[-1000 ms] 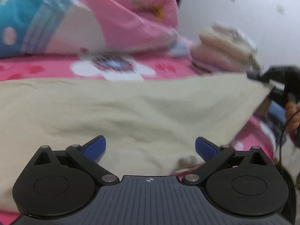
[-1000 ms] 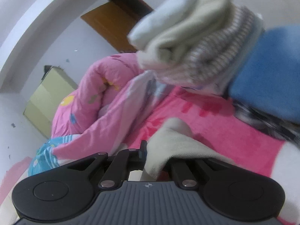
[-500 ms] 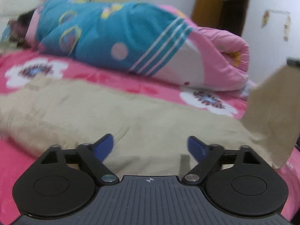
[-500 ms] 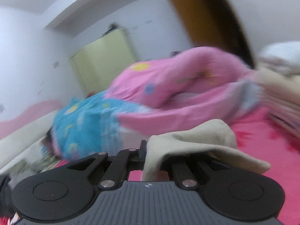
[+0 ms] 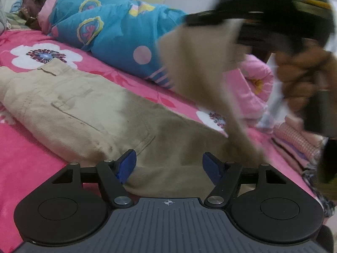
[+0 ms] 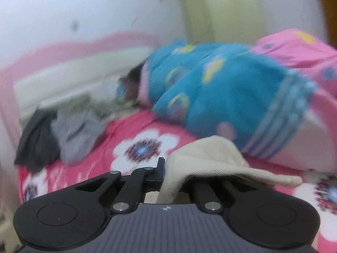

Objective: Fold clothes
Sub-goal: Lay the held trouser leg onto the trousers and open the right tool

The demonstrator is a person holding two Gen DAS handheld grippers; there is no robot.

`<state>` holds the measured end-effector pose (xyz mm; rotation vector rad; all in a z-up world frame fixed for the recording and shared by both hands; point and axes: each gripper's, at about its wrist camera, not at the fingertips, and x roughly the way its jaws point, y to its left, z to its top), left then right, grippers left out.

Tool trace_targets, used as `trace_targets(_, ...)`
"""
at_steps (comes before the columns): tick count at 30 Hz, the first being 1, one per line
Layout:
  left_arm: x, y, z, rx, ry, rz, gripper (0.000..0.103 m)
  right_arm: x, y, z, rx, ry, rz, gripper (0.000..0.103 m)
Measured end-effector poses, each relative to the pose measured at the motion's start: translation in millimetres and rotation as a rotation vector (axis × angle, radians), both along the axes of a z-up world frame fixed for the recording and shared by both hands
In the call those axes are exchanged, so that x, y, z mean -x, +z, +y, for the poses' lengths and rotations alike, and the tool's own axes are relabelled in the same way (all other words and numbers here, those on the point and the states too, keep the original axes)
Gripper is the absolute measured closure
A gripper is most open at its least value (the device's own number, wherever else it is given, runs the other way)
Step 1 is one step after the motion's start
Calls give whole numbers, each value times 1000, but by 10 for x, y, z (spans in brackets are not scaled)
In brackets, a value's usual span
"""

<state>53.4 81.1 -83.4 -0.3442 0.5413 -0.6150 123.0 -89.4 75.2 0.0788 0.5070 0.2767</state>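
A: Start with the big things. Your bed (image 5: 27,168) wears a hot-pink sheet printed with white flowers, and a rolled blue-and-pink patterned quilt (image 5: 109,25) lies along its far side, from ten to two o'clock in the left wrist view. White wall behind, with a pale yellow-green cupboard (image 6: 223,12) at one o'clock in the right wrist view.

B: And the garment?

A: The beige twill cargo trousers (image 5: 84,109) are spread flat on the sheet, running from nine o'clock towards the centre. One end is lifted off the bed at one o'clock, hanging from your right gripper (image 6: 163,174), whose jaws are pinched together on that cloth.

B: The other hand?

A: Your left gripper (image 5: 168,166) sits low over the near edge of the trousers; its blue pads are closing, with fabric lying between them but not yet pressed.

B: What could spoil it?

A: I'd judge the lifted end may land crooked if it swings over fast; that view is badly smeared. If the left jaws bite only the top layer, the fold could drag and bunch.

B: Anything smaller nearby?

A: A heap of dark grey clothes (image 6: 54,135) at nine o'clock, and a folded pink checked stack (image 5: 299,139) at three, both well apart from the fold.
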Motion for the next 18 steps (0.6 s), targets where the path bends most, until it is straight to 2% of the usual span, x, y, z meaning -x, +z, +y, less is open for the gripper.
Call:
trace_targets(5, 33, 18, 115, 56, -7, 3, 32, -349, -373, 682, 221, 135, 123, 99)
trace_targets(10, 25, 9, 212, 94, 5, 24, 32, -405, -629, 1115, 418, 254, 179, 99)
trace_targets(14, 17, -12, 220, 91, 7, 32, 32, -359, -841, 1488, 652, 349, 186, 94)
trace_targets(16, 17, -15, 216, 85, 8, 29, 32, -263, -937, 1658, 770, 389, 153, 78)
trace_targets(18, 21, -21, 213, 83, 10, 28, 32, -159, -1006, 1775, 847, 418, 113, 63)
